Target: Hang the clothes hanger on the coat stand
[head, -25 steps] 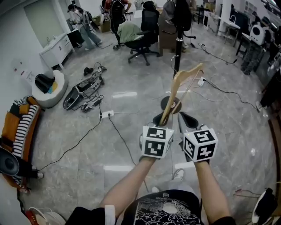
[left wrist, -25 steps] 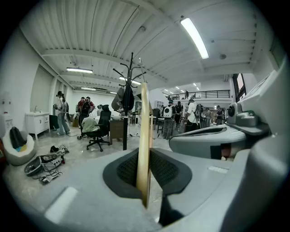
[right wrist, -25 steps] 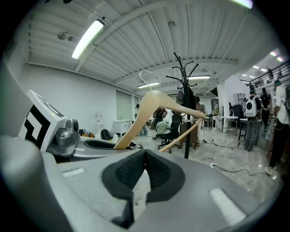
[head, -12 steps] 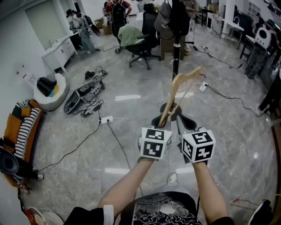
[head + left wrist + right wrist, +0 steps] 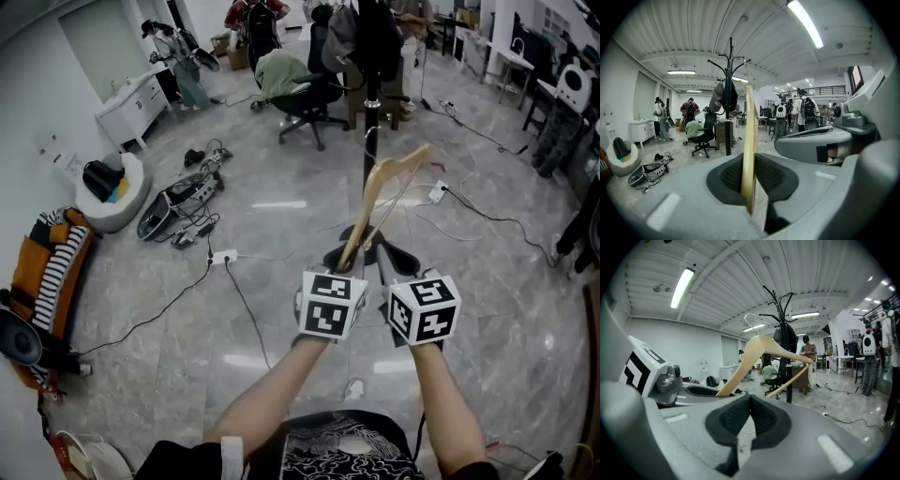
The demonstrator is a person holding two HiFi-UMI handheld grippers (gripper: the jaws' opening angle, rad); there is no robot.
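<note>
A light wooden hanger (image 5: 380, 192) with a metal hook rises tilted from my left gripper (image 5: 343, 255), which is shut on its lower end. In the left gripper view the wood (image 5: 749, 150) is pinched edge-on between the dark pads of the left gripper (image 5: 751, 180). My right gripper (image 5: 397, 255) sits just beside it, shut with nothing in it. In the right gripper view the right gripper (image 5: 749, 405) shows its pads together, with the hanger (image 5: 757, 350) to the upper left. The black coat stand (image 5: 369, 141) is straight ahead, garments hanging at its top (image 5: 725, 96).
An office chair (image 5: 305, 98) draped with green cloth stands behind the stand. Cables and a power strip (image 5: 223, 255) trail over the floor at the left, beside a bag (image 5: 178, 195) and a white beanbag (image 5: 111, 192). People stand at the back of the room.
The floor and the coat stand have slid toward me, so the stand is a little closer. Both grippers keep the same pose, and the hanger stays in the left one.
</note>
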